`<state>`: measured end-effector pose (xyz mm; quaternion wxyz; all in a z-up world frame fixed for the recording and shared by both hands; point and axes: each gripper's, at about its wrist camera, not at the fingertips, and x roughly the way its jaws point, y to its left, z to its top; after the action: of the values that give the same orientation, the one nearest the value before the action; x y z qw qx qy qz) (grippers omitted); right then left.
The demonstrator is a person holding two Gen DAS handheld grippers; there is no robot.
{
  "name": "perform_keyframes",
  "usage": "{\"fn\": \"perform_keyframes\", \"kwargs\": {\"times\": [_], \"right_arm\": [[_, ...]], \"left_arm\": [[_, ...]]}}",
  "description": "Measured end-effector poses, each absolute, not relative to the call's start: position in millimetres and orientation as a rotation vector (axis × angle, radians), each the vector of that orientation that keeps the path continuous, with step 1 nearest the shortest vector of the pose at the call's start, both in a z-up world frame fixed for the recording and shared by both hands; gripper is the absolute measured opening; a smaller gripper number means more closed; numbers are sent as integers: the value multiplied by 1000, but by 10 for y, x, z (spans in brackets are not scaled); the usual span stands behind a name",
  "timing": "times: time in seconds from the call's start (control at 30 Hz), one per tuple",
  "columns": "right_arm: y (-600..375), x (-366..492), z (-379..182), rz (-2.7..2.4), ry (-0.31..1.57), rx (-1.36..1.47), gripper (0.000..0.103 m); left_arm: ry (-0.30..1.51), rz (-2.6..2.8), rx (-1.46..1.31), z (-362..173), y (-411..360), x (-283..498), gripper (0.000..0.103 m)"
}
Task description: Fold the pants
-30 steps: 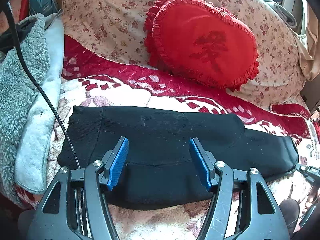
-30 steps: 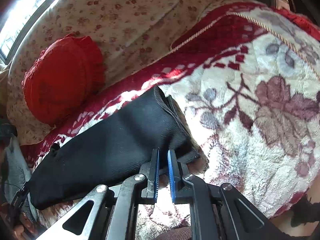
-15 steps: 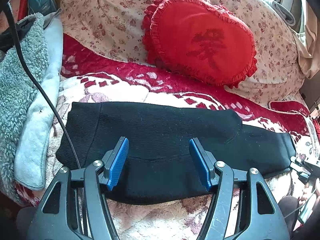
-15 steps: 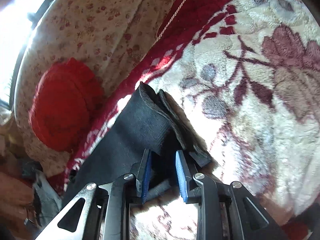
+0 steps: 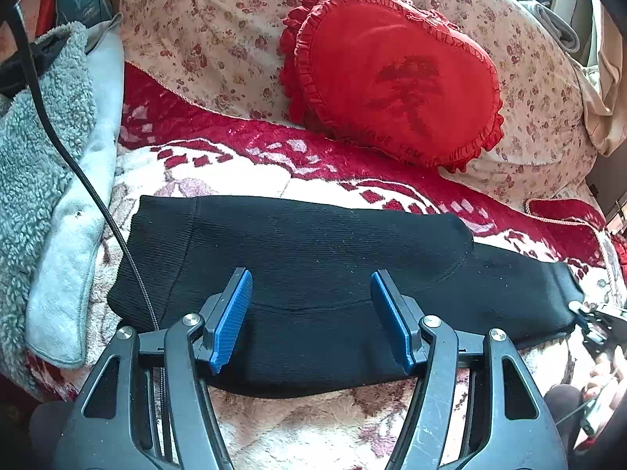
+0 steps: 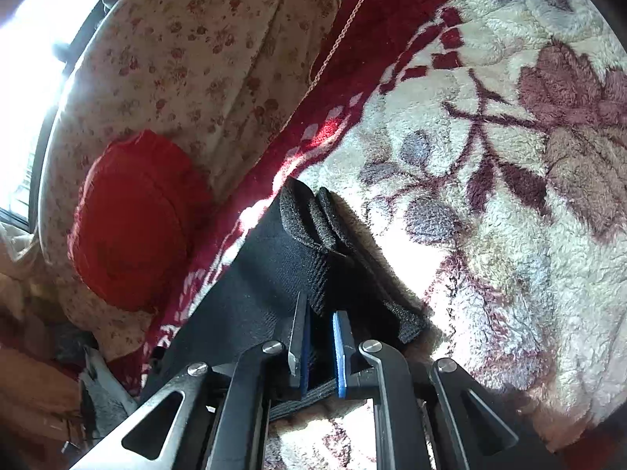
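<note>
Black knit pants (image 5: 313,274) lay lengthwise on floral plush blanket (image 6: 490,156), already halved. Right gripper (image 6: 319,346) had narrowed, pinching cuff hem; lift likely next. Left gripper (image 5: 311,319) stayed spread wide, hovering over waist. Red heart cushion (image 5: 392,78) sat behind.

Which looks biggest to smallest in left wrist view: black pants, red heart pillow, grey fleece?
1. black pants
2. red heart pillow
3. grey fleece, though it is cut off at the frame edge, so its rank against the pillow is unsure.
</note>
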<state>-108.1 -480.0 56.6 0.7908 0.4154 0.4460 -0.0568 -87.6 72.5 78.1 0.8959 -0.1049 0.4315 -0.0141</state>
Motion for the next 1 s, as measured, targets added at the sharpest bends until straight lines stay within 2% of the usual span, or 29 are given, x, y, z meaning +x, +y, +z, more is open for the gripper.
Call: {"fn": "perform_keyframes", "kwargs": {"times": [0.17,0.33,0.37,0.47,0.6,0.77,1.0], "right_arm": [[-4759,-1295,803,-111,944,838,8],[-4651,-1097,638,-162,1088,704,8],[-4626,-1070,626,-170,1100,672,9],[-4538,-1113,833,-212,1054,520,21],[-4309,-1124,1178,-204,983,371,22],[-3487,-764,1365,141,953,351,22],[-2091,7,1036,415,1015,190,22]], "left_arm": [[891,-25,-232,790,777,-890,63],[913,-10,-235,736,820,-885,63],[910,-11,-235,746,836,-894,63],[894,9,-224,786,899,-905,63],[892,66,-234,811,1081,-876,63],[912,122,-257,737,1258,-780,63],[942,154,-241,586,1310,-635,63]]}}
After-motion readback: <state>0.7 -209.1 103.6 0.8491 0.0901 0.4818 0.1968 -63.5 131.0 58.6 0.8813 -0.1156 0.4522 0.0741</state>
